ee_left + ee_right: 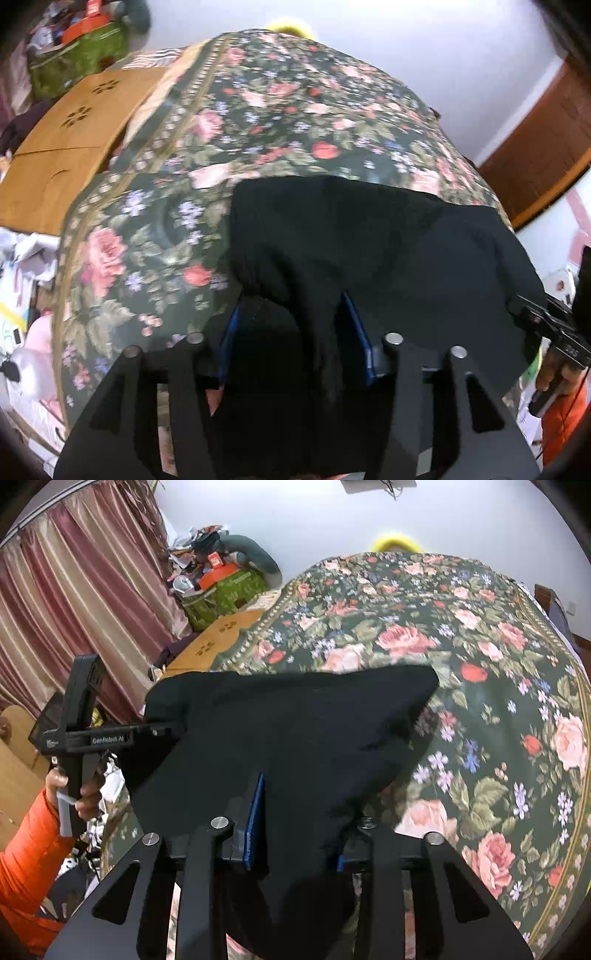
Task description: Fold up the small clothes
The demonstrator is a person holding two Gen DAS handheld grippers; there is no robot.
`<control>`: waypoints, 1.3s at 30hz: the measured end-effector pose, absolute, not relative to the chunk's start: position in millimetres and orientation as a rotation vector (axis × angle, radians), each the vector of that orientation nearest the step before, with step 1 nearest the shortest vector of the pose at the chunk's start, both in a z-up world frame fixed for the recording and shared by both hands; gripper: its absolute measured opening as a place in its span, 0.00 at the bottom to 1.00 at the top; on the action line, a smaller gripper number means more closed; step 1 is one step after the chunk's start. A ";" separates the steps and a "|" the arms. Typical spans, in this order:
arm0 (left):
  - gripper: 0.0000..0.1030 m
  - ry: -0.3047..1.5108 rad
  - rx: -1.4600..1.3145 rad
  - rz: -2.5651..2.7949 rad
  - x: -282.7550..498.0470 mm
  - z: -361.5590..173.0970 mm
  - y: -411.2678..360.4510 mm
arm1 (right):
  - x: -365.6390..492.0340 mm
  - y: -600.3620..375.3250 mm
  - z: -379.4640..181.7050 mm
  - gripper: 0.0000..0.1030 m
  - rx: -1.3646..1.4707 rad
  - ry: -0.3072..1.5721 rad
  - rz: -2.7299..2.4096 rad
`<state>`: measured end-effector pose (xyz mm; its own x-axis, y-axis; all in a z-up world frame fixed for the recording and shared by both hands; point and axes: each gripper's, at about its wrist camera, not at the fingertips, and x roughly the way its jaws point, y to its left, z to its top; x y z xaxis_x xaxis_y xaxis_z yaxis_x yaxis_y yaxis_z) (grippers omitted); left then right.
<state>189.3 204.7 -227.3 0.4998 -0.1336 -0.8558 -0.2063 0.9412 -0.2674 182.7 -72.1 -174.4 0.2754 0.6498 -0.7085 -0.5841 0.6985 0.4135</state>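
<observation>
I hold the black garment [369, 240] stretched above the floral bedspread [480, 664]; left gripper [295, 332] apparently clamped on one edge; right gripper [299, 819] jaws part-closed, pinching the other.

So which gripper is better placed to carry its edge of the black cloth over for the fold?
Probably the right gripper. Both grip the black garment held over the floral bedspread, but the right has open bedspread beside it, while the left gripper sits nearer the bed's edge by the wooden board.
</observation>
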 end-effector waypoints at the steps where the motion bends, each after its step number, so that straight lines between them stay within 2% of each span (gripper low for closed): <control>1: 0.51 1.051 -0.355 0.055 186.2 -226.5 207.7 | 181.0 -74.9 -172.3 0.32 0.067 0.987 0.822; 11: 0.51 0.980 -0.179 0.213 144.0 -182.4 228.2 | 169.2 -103.4 -131.1 0.32 -0.063 0.842 0.699; 13: 0.52 0.961 -0.170 0.189 143.6 -174.3 222.2 | 170.6 -95.7 -124.3 0.35 -0.066 0.820 0.719; 15: 0.54 0.940 -0.165 0.147 149.6 -167.7 211.1 | 172.8 -80.5 -121.0 0.42 -0.078 0.803 0.753; 17: 0.56 0.932 -0.162 0.106 159.6 -164.8 198.7 | 175.0 -62.9 -122.8 0.43 -0.095 0.798 0.785; 24: 0.58 0.973 -0.079 -0.040 219.4 -187.5 148.2 | 195.0 -9.2 -156.2 0.44 -0.165 0.894 0.878; 29: 0.58 1.087 -0.116 -0.031 250.4 -223.0 167.2 | 210.7 -23.7 -176.2 0.44 -0.187 0.949 0.831; 34: 0.57 1.077 -0.092 0.159 237.2 -221.1 214.2 | 215.3 -69.7 -175.6 0.44 -0.094 0.966 0.737; 39: 0.57 1.004 -0.093 0.163 202.3 -193.5 218.8 | 194.7 -75.9 -148.2 0.44 -0.060 0.890 0.755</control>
